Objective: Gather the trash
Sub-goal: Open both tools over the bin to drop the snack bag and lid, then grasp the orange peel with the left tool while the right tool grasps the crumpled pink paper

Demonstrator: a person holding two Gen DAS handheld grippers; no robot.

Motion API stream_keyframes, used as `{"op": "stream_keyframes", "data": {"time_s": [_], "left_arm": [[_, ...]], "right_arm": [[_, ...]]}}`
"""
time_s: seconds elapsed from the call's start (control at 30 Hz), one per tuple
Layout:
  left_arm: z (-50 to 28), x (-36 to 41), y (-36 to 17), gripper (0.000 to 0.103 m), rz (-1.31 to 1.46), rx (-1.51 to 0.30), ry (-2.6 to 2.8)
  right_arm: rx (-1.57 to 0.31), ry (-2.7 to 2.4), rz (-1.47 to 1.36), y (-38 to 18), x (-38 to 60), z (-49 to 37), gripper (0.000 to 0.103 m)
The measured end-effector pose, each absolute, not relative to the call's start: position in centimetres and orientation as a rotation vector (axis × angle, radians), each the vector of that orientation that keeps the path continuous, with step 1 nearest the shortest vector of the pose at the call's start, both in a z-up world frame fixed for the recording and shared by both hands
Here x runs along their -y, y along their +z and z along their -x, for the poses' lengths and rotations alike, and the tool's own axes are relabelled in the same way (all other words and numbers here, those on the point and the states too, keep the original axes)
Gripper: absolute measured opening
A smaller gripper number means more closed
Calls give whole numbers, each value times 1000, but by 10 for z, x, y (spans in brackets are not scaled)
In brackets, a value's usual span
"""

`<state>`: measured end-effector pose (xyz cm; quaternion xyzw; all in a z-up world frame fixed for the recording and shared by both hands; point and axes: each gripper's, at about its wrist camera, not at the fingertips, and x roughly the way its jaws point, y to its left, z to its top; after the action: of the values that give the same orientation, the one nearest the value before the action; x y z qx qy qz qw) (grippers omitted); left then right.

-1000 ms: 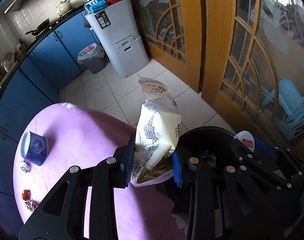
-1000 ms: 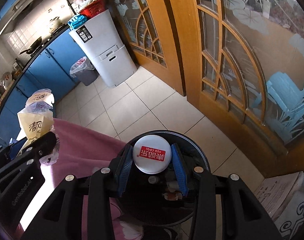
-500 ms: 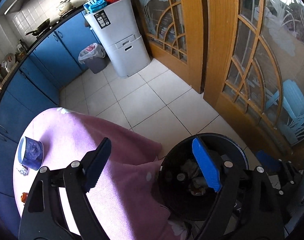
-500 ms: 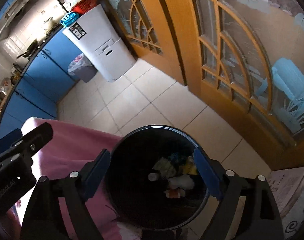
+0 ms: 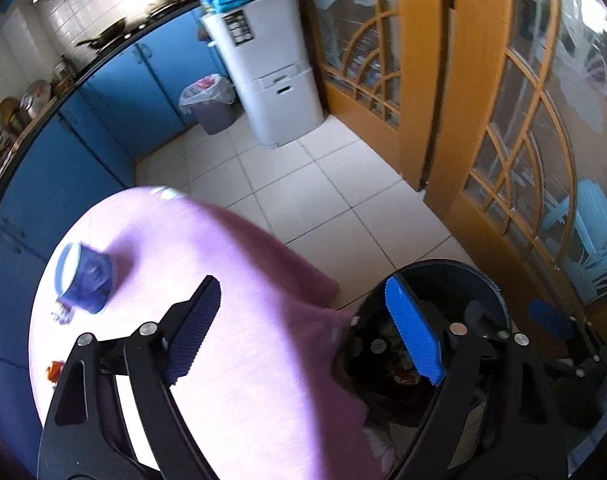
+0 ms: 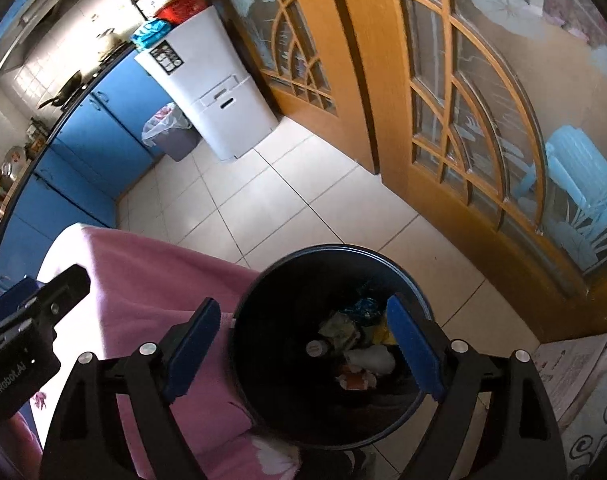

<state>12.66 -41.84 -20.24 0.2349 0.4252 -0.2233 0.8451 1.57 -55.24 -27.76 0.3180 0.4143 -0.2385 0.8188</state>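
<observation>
The only writing that can be made out is mirrored lettering on the black body of the left gripper [image 6: 11, 340] at the left edge of the right wrist view; it looks like "GenRobot.AI" read backwards. A dark label sits on the front of the white cabinet [image 6: 207, 80] against the far wall, its print too small to read.

The left gripper [image 5: 307, 330] has its jaws spread wide with nothing between them. It hangs over the edge of the desk [image 5: 223, 280], which is covered in a pink cloth, with its right blue pad over the rim of the black trash bin [image 5: 479, 276]. On the desk to the left lie a blue cup [image 5: 83, 280] on its side and some small wrappers [image 5: 53, 370], well apart from the jaws.

The right gripper [image 6: 303, 350] also has its jaws wide apart and empty. It is above the black trash bin [image 6: 283, 272], which stands on the tiled floor just beside the desk. The collected trash [image 6: 355, 344] lies at the bottom of the bin, below and between the 2 blue pads: crumpled wrappers, something yellow, and a white rounded piece.

A second, lined bin [image 6: 167, 130] stands by the blue cupboards.
</observation>
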Motion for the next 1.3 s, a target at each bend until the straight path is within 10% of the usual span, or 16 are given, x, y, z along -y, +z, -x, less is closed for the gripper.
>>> {"op": "stream_keyframes", "data": {"time_s": [0.6,0.73,1.3], "left_arm": [[-199,134,-188,88,-181,-991,-76],[-210,83,-194,69,-128,-1021,-90],[-243,13,-219,67,-138,-1128,-360]], "right_arm": [[-887,-199,-295,-219,346,-109,83],[-893,-107,-190,-215,287,-130,83],[-953,151,84,-227,127,-169,83]]}}
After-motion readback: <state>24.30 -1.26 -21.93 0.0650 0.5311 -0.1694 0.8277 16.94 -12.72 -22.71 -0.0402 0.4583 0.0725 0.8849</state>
